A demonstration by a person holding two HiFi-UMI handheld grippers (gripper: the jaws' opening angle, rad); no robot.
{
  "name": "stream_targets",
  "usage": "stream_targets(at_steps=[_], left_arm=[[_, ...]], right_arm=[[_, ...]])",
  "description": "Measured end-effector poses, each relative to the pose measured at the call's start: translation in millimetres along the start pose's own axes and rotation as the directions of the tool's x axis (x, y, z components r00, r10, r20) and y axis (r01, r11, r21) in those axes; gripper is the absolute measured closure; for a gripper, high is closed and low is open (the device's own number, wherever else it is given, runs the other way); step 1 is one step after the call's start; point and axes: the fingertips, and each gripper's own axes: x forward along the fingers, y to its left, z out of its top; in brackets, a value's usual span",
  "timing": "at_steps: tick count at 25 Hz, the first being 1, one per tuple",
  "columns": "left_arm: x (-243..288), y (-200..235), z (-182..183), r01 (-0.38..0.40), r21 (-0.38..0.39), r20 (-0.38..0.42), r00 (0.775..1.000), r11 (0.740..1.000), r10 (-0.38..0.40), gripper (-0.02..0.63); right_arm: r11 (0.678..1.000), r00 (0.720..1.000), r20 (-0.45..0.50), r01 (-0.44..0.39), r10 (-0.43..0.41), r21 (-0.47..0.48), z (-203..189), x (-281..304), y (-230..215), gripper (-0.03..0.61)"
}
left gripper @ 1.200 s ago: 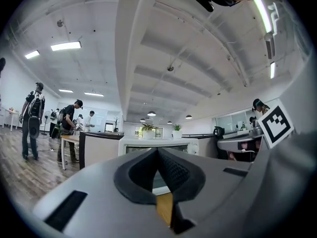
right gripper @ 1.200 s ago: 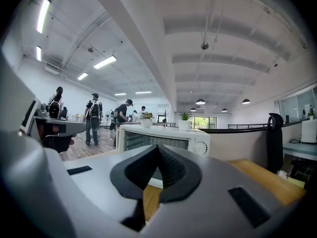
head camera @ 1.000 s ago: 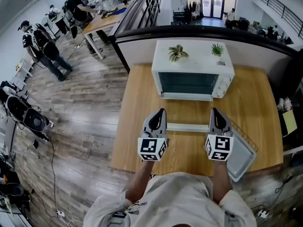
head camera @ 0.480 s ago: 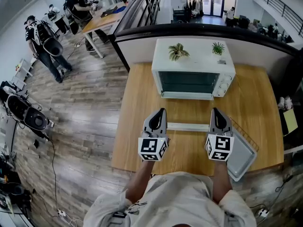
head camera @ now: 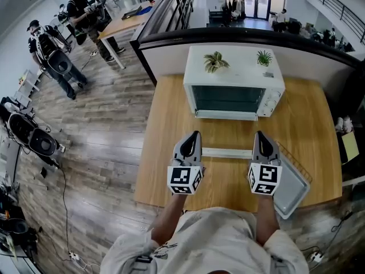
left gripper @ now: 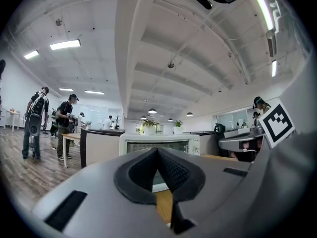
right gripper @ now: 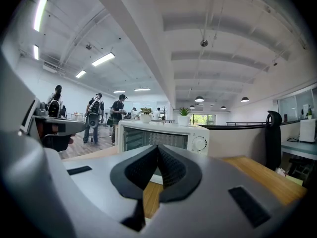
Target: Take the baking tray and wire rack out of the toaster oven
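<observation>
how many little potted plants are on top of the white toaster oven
2. One small green potted plant stands left of centre on top of the white toaster oven. The other small green potted plant stands nearer the right rear corner of the top. None seems hidden.

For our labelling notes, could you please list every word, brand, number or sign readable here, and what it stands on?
None can be read.
White box-shaped toaster oven: any print by its dials is too small to read.
Left hand-held gripper and right hand-held gripper: black-and-white square markers only, no words.
</observation>
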Motion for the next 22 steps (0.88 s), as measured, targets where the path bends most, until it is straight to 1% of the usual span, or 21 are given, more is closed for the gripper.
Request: stream_targets(at_steps=[9, 14, 18, 22], left_arm=[[-1, 1, -3, -0.003, -0.007, -0.011, 1.0, 1.0, 0.003, 0.598], [-4, 2, -3, -0.012, -0.011, -0.028, 1.0, 1.0, 0.012, 0.598], [-6, 3, 4, -0.015, -0.004, -0.036, 0.999, 1.0, 0.015, 0.598], [-6, 10, 12, -0.02, 0.009, -0.038, 0.999, 1.0, 0.02, 0.598]], right_arm=[[1.0, 1.0, -0.011, -0.005, 0.005, -0.003, -1, 0, -1, 0.557], [1.0, 0.999, -0.044, -0.013, 0.013, -0.003, -2, -2, 1, 0.557], [1.0, 0.998, -0.055, -0.012, 0.012, -0.011, 6, -9, -1, 0.557], [1.0, 0.998, -0.066, -0.017, 0.017, 0.001, 11, -8, 4, 0.557]])
